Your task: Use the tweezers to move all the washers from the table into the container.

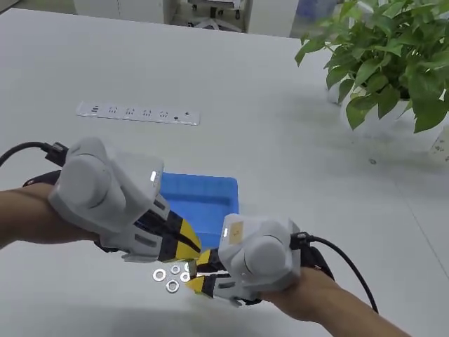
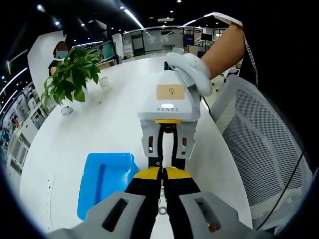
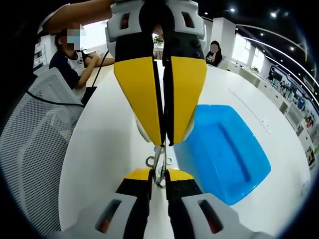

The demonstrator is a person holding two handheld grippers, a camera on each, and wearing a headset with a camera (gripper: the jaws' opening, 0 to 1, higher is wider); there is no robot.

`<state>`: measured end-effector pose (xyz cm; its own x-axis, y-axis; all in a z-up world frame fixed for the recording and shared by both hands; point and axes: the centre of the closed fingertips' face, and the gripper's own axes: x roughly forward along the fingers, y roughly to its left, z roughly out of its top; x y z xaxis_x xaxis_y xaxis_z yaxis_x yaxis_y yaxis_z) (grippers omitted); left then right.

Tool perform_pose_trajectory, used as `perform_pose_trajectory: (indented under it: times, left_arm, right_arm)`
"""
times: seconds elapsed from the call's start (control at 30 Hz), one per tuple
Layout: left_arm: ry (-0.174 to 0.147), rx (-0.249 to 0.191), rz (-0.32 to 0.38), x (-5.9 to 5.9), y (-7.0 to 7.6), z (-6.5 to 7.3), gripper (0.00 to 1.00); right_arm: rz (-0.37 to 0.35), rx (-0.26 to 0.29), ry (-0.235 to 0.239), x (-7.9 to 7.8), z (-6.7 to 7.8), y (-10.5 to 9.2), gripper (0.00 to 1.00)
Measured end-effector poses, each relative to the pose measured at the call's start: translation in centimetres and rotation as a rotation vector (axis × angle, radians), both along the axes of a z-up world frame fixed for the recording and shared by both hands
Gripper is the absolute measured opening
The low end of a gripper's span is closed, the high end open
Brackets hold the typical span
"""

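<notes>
– Right claw point(image 3: 160, 175), nearest the lens: condition?
– Its jaws are drawn in to a narrow slit and clamped on the tweezers point(image 3: 160, 164), whose thin metal legs run forward from between the yellow pads.

– And the left claw point(image 3: 163, 135)?
– It faces the right claw head-on, tip to tip. Its jaws are closed to a hairline. Whether they touch the tweezers I cannot tell.

– Where are the washers point(image 1: 173, 275)?
– They are loose on the counter point(image 1: 280, 140), in a small cluster right where the two claws' tips meet, on the side of the claws away from the container. Whether the tweezers grip one I cannot tell.

– And the container point(image 1: 203, 203)?
– It is a shallow blue tray, just beyond the claws in the head view and close beside their meeting point. What is inside it cannot be made out.

– What is the surface like?
– It is a plain white counter, smooth and matt. A white power strip point(image 1: 137, 114) lies well beyond the left claw. A leafy potted plant point(image 1: 386, 63) stands far off to the right claw's side.

– And the room?
– It is an open office with strip lights point(image 2: 134, 17) on a dark ceiling. A mesh-backed chair point(image 2: 264, 149) stands off the counter's edge, behind the right claw. Seated people point(image 3: 75, 59) are in the background behind the left claw.
</notes>
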<state>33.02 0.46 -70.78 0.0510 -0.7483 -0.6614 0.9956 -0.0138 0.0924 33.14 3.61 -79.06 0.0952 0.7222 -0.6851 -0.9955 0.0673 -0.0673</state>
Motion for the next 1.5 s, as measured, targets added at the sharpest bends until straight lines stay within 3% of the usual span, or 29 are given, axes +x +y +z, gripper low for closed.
perform_pose_trajectory:
  times: [0.23, 0.63, 1.17, 1.5]
  left_arm:
    - [0.008, -0.001, -0.004, -0.2, -0.1, -0.1, 0.05]
    - [0.016, 0.006, -0.003, -0.6, 0.0, 0.1, 0.05]
    - [0.029, -0.008, -0.008, -0.7, -0.3, 2.4, 0.05]
    - [0.013, -0.018, -0.008, -0.1, -0.1, 4.3, 0.05]
  right_arm:
    - [-0.022, 0.001, 0.027, -0.1, 0.0, 0.0, 0.1]
    - [-0.02, -0.004, 0.027, -0.3, 0.2, -0.1, 0.09]
    - [-0.05, 0.011, 0.045, -0.5, 2.5, -0.4, 0.09]
    - [-0.05, 0.017, 0.027, 0.3, 4.3, -0.3, 0.09]
